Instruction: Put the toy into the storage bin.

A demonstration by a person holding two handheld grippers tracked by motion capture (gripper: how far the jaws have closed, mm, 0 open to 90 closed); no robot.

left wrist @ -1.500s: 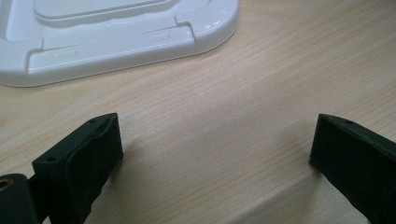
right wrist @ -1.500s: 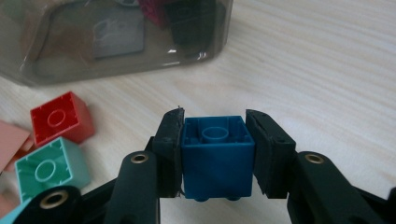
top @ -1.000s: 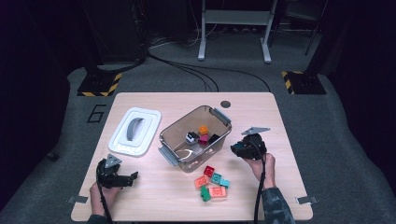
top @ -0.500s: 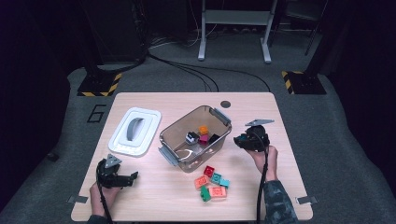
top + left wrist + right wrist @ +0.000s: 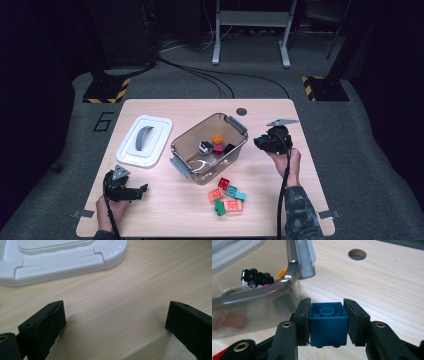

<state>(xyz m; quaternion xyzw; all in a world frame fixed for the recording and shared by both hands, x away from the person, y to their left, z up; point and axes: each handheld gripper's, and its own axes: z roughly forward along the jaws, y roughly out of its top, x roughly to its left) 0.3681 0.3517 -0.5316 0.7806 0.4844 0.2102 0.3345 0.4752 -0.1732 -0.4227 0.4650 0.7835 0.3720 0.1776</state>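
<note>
Blue block (image 5: 329, 326) between black fingers (image 5: 303, 320), tabletop (image 5: 310, 190) pale wood grain. White lid (image 5: 144, 140) with grey handle, clear grey-rimmed bin (image 5: 187, 150) holding orange, magenta, black pieces. Loose bricks (image 5: 226, 196) are red, salmon, teal, green.

You are wearing a camouflage sleeve (image 5: 300, 212) beside the worktop (image 5: 165, 220); your black right claw (image 5: 328, 322) is showing brass screws and trailing black cable.

A dim lab: lone wooden table (image 5: 165, 107) on grey carpet, hazard-striped stand bases (image 5: 106, 90), floor cables (image 5: 200, 75), metal frame (image 5: 250, 30).
</note>
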